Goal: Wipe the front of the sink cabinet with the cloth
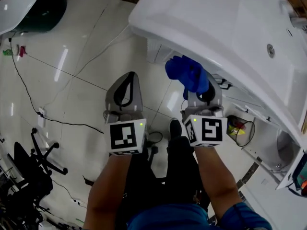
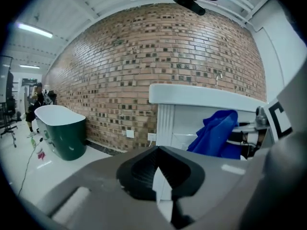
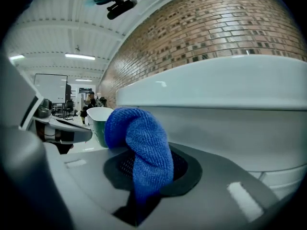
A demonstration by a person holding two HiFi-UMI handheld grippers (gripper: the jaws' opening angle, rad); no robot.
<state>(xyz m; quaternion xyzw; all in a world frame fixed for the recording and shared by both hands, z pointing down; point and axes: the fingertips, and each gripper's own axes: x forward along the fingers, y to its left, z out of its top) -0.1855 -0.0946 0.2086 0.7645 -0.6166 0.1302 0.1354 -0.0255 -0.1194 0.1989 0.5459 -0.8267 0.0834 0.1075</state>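
Observation:
The white sink cabinet [image 1: 154, 51] stands at the upper right under its wide basin [image 1: 216, 28]. My right gripper [image 1: 197, 89] is shut on a bunched blue cloth [image 1: 187, 73], which is held up close to the cabinet front, just below the basin rim. In the right gripper view the cloth [image 3: 141, 147] rises from between the shut jaws [image 3: 144, 181], with the cabinet [image 3: 230, 123] right behind it. My left gripper [image 1: 127, 80] hangs over the floor to the left, shut and empty. From the left gripper [image 2: 158, 152] I see the cloth [image 2: 218, 133] against the cabinet [image 2: 180, 123].
A green and white bathtub [image 1: 29, 8] stands at the far left by the brick wall [image 2: 144, 66]. Black cables [image 1: 29, 99] cross the glossy tile floor, and a black chair base [image 1: 43, 157] is at the lower left. A wire basket [image 1: 242, 128] sits under the basin.

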